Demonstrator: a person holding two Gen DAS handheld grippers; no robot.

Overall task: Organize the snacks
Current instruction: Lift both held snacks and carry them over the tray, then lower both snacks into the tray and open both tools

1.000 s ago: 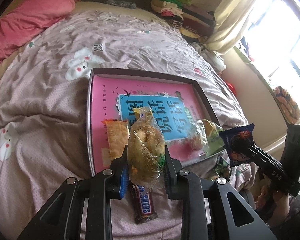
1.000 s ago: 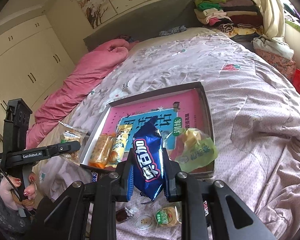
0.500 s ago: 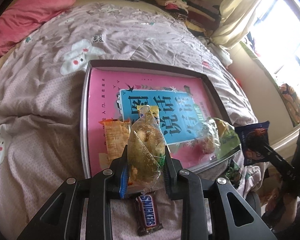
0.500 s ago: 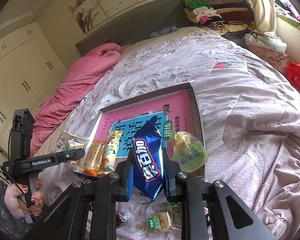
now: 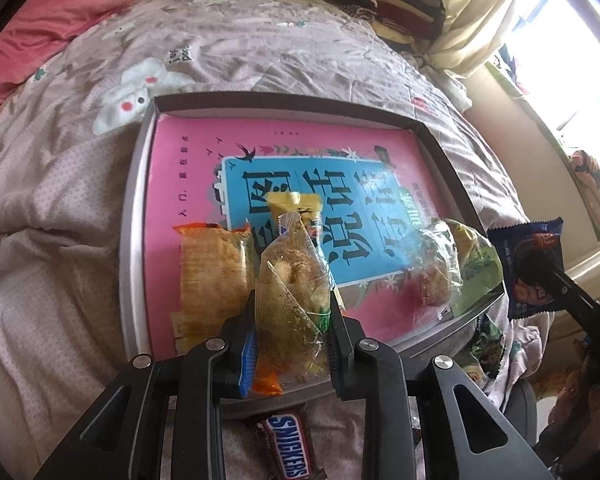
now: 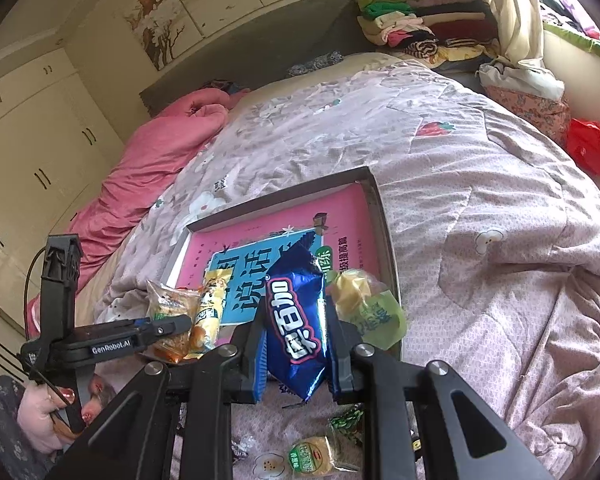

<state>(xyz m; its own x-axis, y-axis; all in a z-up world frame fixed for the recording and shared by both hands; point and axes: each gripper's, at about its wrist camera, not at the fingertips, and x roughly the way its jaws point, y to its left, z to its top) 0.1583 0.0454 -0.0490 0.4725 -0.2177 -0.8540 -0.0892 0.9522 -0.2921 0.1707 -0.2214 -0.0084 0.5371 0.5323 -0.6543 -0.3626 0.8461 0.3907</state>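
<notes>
While the left gripper (image 5: 292,324) pinches a clear bag of crumbly pastry (image 5: 290,300) between its fingers, it hangs over the near edge of the tray (image 5: 134,216), which lies on the bedspread (image 5: 60,200). Inside the tray, an orange-wrapped cake (image 5: 212,268) lies just left of the held bag, a yellow packet (image 5: 294,206) beyond it, and a green-and-clear bag (image 5: 456,264) at the right edge. A chocolate bar (image 5: 290,446) lies on the bedspread just short of the tray. The right gripper (image 6: 296,344) has its fingers pressed on a blue snack packet (image 6: 296,320), held above the tray's near edge. More wrapped snacks (image 6: 312,456) lie below it, outside the tray.
</notes>
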